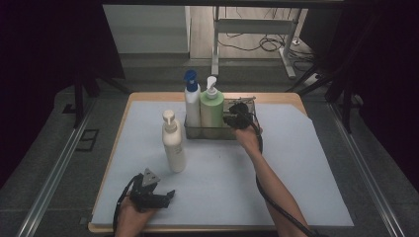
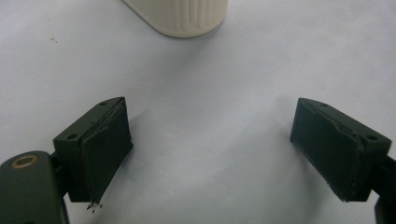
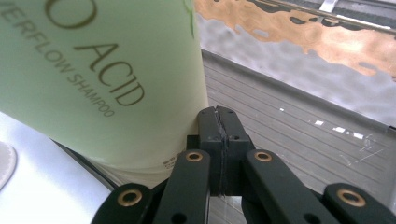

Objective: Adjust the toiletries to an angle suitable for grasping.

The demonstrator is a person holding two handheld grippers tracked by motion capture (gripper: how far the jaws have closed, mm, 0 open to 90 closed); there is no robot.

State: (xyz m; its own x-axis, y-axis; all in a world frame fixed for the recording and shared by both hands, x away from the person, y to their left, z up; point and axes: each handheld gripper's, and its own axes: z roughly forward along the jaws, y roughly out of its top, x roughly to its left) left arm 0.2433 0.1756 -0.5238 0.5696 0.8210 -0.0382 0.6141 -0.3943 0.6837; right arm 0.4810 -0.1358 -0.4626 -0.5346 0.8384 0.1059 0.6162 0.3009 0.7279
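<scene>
Our right gripper point(image 1: 240, 120) has its jaws pressed together, empty, beside the pale green shampoo pump bottle point(image 1: 211, 109) standing in the clear rectangular tray point(image 1: 217, 132). Our left gripper point(image 1: 150, 195) rests, jaws apart, before the cream pump bottle point(image 1: 173, 142) on the counter. Next, we judge, that bottle needs grasping.

A wooden surface point(image 1: 291, 97) carries a pale grey mat point(image 1: 296, 163). Grey floor point(image 1: 59, 148) lies around it, with metal rails point(image 1: 54, 173) left and right. Far off, a white desk frame point(image 1: 257, 27) stands over tangled cables point(image 1: 262, 45). The room's edges are dark.
</scene>
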